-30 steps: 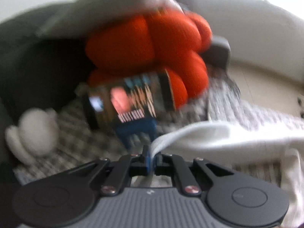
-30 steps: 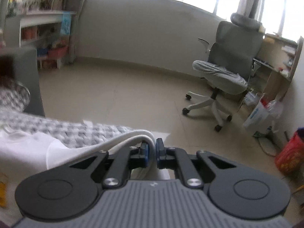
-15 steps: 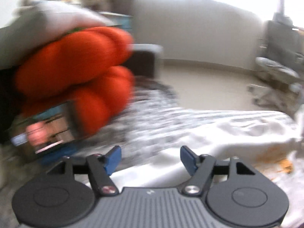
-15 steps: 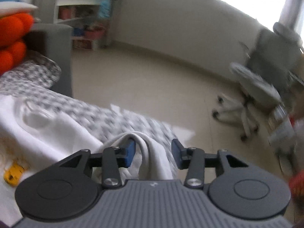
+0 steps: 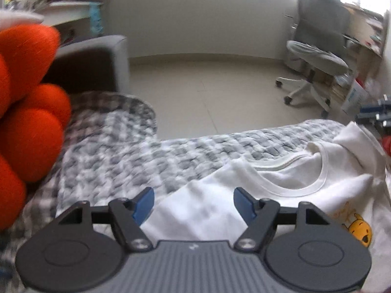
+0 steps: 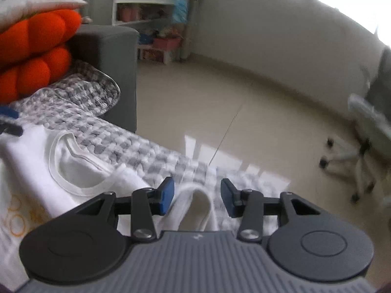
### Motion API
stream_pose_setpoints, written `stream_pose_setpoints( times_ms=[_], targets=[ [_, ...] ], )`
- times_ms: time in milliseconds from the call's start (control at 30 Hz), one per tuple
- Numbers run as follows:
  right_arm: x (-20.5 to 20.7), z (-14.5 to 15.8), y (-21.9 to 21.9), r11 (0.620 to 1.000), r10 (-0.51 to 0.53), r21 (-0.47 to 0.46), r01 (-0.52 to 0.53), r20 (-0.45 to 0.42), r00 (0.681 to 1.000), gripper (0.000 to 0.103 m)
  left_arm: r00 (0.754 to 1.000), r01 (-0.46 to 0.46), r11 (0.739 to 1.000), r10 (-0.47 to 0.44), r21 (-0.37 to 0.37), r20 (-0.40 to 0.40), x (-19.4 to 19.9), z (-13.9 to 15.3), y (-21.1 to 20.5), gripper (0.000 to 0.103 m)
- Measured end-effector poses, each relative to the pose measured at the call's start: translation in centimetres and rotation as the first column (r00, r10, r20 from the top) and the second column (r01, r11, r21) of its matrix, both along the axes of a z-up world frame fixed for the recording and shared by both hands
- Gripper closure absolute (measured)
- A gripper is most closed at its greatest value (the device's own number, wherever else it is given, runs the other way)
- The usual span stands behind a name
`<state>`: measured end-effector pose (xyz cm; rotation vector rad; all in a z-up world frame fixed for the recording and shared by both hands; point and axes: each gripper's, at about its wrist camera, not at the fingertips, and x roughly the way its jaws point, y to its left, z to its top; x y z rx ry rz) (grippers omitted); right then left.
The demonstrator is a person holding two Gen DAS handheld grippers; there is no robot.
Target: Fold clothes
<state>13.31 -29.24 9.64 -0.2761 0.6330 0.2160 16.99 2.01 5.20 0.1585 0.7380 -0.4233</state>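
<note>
A white T-shirt (image 5: 281, 178) with a yellow cartoon print (image 5: 360, 229) lies spread front-up on a grey-and-white checked blanket (image 5: 110, 151). My left gripper (image 5: 193, 205) hangs just over the shirt's left shoulder; its jaws are opening and the blue pads press on nothing. In the right wrist view the shirt (image 6: 80, 171) lies to the left, neckline showing. My right gripper (image 6: 196, 195) is open, and a raised fold of the white sleeve (image 6: 195, 207) stands loose between its pads.
A lumpy orange cushion (image 5: 29, 134) sits at the left by the grey sofa arm (image 5: 97, 61). Beyond the blanket's edge is bare tiled floor (image 5: 207, 85). A grey office chair (image 5: 315, 48) stands at the far right, a white shelf (image 6: 151, 24) at the back.
Both grippers were shut on white cloth a second ago and have let go and opened. The left one swung right, away from the orange cushion; the right one turned left towards the sofa.
</note>
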Motion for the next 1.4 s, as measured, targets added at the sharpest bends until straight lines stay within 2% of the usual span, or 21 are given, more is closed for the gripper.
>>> stream_pose_setpoints(
  times_ms=[67, 133, 167, 200, 233, 300, 333, 367, 433, 467, 567, 667, 867, 967, 1067, 1167, 1200, 1300, 1333, 1367, 1400],
  targets=[
    [0.4, -0.2, 1.0, 0.995, 0.098, 0.014, -0.098, 0.016, 0.995, 0.056, 0.999, 0.033, 0.999, -0.033, 0.009, 0.002, 0.4, -0.8, -0.7, 0.030],
    [1.2, -1.5, 2.3, 0.984, 0.179, 0.006, -0.179, -0.040, 0.983, 0.055, 0.999, 0.035, 0.999, -0.035, 0.039, 0.002, 0.5, -1.9, -1.5, 0.046],
    [1.8, -2.5, 2.9, 0.977, 0.210, -0.006, -0.211, -0.085, 0.974, 0.055, 1.000, 0.016, 0.998, -0.017, 0.064, 0.017, 0.4, -2.3, -1.7, 0.061],
    [2.3, -3.7, 3.3, 0.976, 0.208, -0.033, -0.214, -0.132, 0.969, 0.055, 1.000, -0.004, 0.997, 0.001, 0.083, 0.031, 0.2, -2.6, -1.9, 0.064],
    [2.8, -5.0, 3.3, 0.980, 0.184, -0.048, -0.195, -0.170, 0.968, 0.055, 0.999, -0.020, 0.998, 0.018, 0.057, 0.035, 0.0, -2.6, -1.8, 0.067],
    [3.3, -5.7, 3.3, 0.982, 0.173, -0.034, -0.184, -0.209, 0.963, 0.055, 0.999, -0.027, 0.999, 0.026, 0.047, 0.028, -0.1, -2.5, -1.9, 0.084],
    [3.4, -5.5, 3.2, 0.983, 0.170, -0.031, -0.181, -0.211, 0.962, 0.062, 0.999, -0.026, 0.998, 0.025, 0.057, 0.032, -0.2, -2.3, -2.0, 0.091],
    [3.4, -5.0, 3.2, 0.985, 0.161, -0.030, -0.171, -0.209, 0.965, 0.081, 0.999, -0.026, 0.998, 0.024, 0.063, 0.035, -0.2, -2.1, -2.1, 0.096],
    [2.7, -4.4, 3.4, 0.983, 0.166, -0.041, -0.177, -0.193, 0.967, 0.093, 0.998, -0.035, 0.999, 0.033, 0.029, 0.045, -0.2, -1.9, -1.8, 0.096],
    [2.4, -4.3, 3.4, 0.981, 0.172, -0.054, -0.185, -0.182, 0.968, 0.094, 0.998, -0.037, 0.999, 0.036, 0.026, 0.043, -0.1, -1.9, -1.6, 0.097],
    [1.6, -3.8, 3.3, 0.974, 0.189, -0.094, -0.204, -0.148, 0.971, 0.096, 0.996, -0.035, 0.999, 0.033, 0.022, 0.082, -0.3, -1.4, -1.2, 0.097],
    [1.3, -3.2, 3.1, 0.979, 0.179, -0.081, -0.186, -0.084, 0.980, 0.097, 0.993, -0.054, 0.998, 0.056, -0.025, 0.103, -0.2, -0.7, -0.3, 0.097],
    [1.9, -2.8, 4.0, 0.978, 0.125, -0.170, -0.117, 0.038, 0.991, 0.098, 0.984, -0.109, 0.993, 0.114, -0.051, 0.134, 1.0, 0.1, 0.0, 0.097],
    [2.6, -2.4, 5.0, 0.972, 0.085, -0.227, -0.057, 0.116, 0.990, 0.103, 0.977, -0.131, 0.990, 0.137, -0.051, 0.162, 1.6, 0.5, -0.5, 0.097],
    [3.6, -1.4, 5.3, 0.981, 0.051, -0.192, -0.018, 0.168, 0.984, 0.103, 0.971, -0.137, 0.989, 0.146, -0.059, 0.190, 2.1, 0.7, -0.9, 0.097],
    [5.0, -2.3, 5.3, 0.989, 0.075, -0.132, -0.064, 0.081, 0.994, 0.103, 0.974, -0.134, 0.991, 0.133, -0.008, 0.182, 2.8, -0.4, -1.6, 0.097],
    [5.3, -2.9, 5.2, 0.989, 0.096, -0.112, -0.092, 0.036, 0.995, 0.102, 0.978, -0.127, 0.992, 0.126, -0.005, 0.164, 2.9, -1.0, -1.6, 0.097],
    [5.8, -4.5, 4.6, 0.988, 0.145, -0.045, -0.149, -0.073, 0.987, 0.080, 0.994, -0.074, 0.997, 0.076, -0.030, 0.082, 3.1, -2.1, -0.8, 0.096],
    [5.8, -4.8, 4.1, 0.988, 0.150, -0.017, -0.152, -0.093, 0.984, 0.054, 0.996, -0.067, 0.997, 0.070, -0.045, 0.058, 3.2, -2.1, -0.5, 0.095],
    [5.6, -5.0, 3.6, 0.988, 0.156, 0.012, -0.155, -0.111, 0.982, 0.036, 0.996, -0.068, 0.996, 0.071, -0.064, 0.046, 3.2, -2.0, -0.1, 0.092],
    [5.6, -5.3, 3.2, 0.986, 0.169, 0.031, -0.166, -0.131, 0.977, 0.033, 0.997, -0.067, 0.994, 0.071, -0.087, 0.044, 3.3, -1.7, 0.1, 0.076]
  ],
)
